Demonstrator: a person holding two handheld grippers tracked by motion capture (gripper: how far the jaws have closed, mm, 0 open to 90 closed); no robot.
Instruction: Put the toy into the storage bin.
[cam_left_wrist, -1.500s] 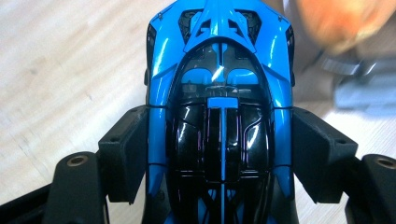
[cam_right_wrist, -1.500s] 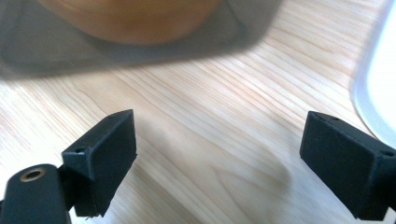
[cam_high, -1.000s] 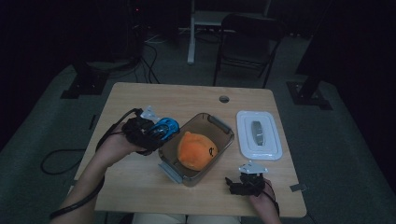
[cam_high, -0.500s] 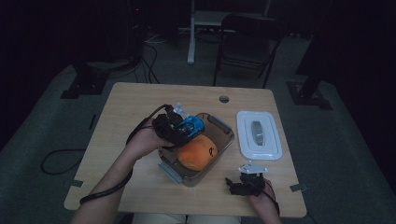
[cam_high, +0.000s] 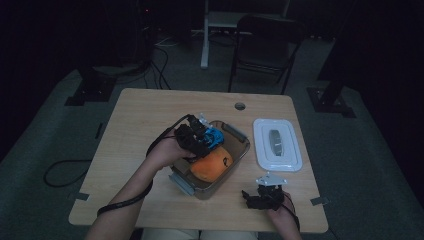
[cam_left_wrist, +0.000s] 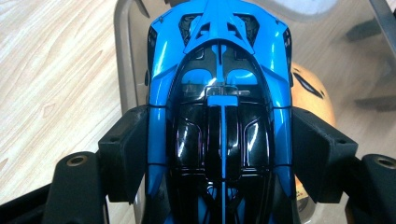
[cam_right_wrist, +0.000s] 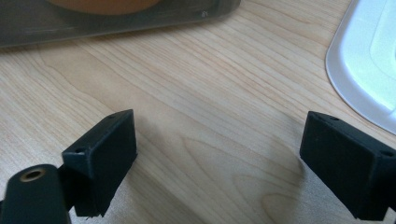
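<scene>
Wooden table (cam_right_wrist: 196, 140) between spread right tool (cam_right_wrist: 219, 163); left tool (cam_left_wrist: 219, 158) pinching blue toy car (cam_left_wrist: 219, 93).

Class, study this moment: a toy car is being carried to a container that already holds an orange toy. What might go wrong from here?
1. The left gripper clamps only the sides of the glossy blue toy car, so it might slip.
2. The orange toy fills much of the container; the car may land on it or tip against the rim.

Orange toy (cam_high: 212, 165) crowding the bin (cam_high: 239, 134); bare table (cam_high: 145, 115) around
</scene>
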